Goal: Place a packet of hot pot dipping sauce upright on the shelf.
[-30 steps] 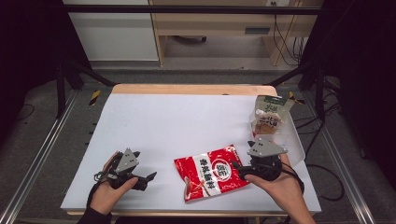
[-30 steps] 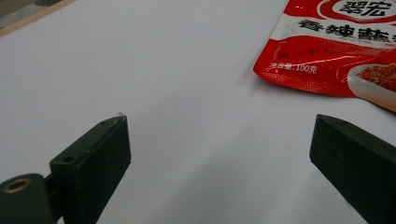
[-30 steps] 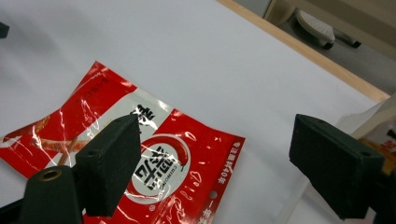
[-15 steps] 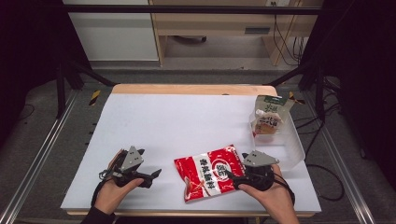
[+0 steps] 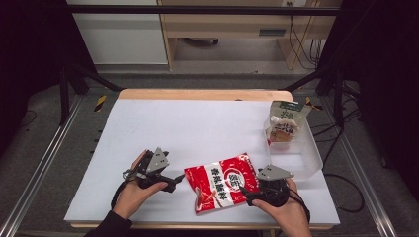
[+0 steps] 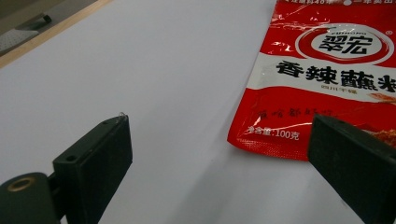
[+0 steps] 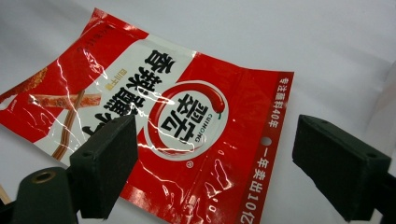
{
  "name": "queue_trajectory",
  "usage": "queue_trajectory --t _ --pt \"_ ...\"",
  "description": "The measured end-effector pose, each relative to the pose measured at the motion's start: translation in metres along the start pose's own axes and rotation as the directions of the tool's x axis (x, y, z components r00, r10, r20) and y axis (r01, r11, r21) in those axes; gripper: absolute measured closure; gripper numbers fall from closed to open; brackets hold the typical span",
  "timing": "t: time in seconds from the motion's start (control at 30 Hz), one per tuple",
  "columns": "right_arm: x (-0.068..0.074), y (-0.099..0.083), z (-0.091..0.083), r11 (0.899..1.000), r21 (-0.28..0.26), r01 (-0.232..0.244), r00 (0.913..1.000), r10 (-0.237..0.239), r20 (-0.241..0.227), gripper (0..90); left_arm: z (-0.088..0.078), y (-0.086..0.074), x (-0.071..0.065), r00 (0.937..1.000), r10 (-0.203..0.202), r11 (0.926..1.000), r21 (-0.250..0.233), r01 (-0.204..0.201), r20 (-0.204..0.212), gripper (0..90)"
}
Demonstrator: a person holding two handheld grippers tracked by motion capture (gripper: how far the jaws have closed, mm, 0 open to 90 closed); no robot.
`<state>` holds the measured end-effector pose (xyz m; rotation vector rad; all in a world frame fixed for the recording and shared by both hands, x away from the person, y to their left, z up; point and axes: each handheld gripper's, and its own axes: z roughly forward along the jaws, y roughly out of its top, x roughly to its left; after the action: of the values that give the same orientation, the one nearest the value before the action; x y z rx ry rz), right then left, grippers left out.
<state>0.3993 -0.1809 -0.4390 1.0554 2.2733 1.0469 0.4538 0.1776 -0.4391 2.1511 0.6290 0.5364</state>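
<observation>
A red seasoning packet (image 5: 222, 181) with white lettering lies flat on the white table near the front edge. My left gripper (image 5: 179, 178) is held just left of it, jaws pointing at its left edge. In the left gripper view my left gripper (image 6: 219, 126) stands open, the packet (image 6: 327, 70) just ahead and to the right. My right gripper (image 5: 249, 196) sits low at the packet's right end. In the right gripper view my right gripper (image 7: 215, 140) is open; its jaws have just been opening, and the packet (image 7: 177, 116) lies below the gap, untouched by the pads.
A clear plastic bin (image 5: 307, 163) stands at the table's right edge. A green and white pouch (image 5: 282, 123) stands upright in its far end. The white sheet (image 5: 197, 123) stretches back to a wooden strip (image 5: 197, 94). A metal frame surrounds the table.
My left gripper has moved right, closer to the packet's left edge. The right gripper has come down to the table at the packet's right end. The packet has stayed put.
</observation>
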Motion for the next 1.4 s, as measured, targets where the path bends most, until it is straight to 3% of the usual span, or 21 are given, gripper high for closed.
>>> queue_trajectory --t 0.2,0.47,0.7,1.03,1.4 --pt "0.001 -0.006 0.001 1.000 0.020 -0.020 0.9997 0.020 -0.014 12.2 0.000 -0.005 -0.010 1.0000 0.008 0.9999 0.012 -0.008 0.004 7.6" --pt "-0.002 -0.012 0.005 0.998 0.060 -0.034 0.9993 0.035 -0.017 10.7 0.000 -0.008 -0.015 0.9999 0.007 0.9997 0.022 -0.008 0.009 7.6" --pt "-0.006 -0.019 0.012 0.990 0.124 -0.074 0.9964 0.078 -0.032 11.0 -0.001 -0.012 -0.016 0.9999 0.004 0.9996 0.028 -0.004 0.013 7.6" --pt "-0.008 -0.025 0.019 0.979 0.186 -0.087 0.9948 0.095 -0.036 11.5 0.000 -0.013 -0.018 0.9998 0.005 0.9993 0.036 -0.005 0.019 7.6" --pt "-0.009 -0.027 0.022 0.973 0.200 -0.112 0.9897 0.127 -0.065 12.3 -0.001 -0.013 -0.018 0.9997 0.006 0.9994 0.034 -0.007 0.023 7.7"
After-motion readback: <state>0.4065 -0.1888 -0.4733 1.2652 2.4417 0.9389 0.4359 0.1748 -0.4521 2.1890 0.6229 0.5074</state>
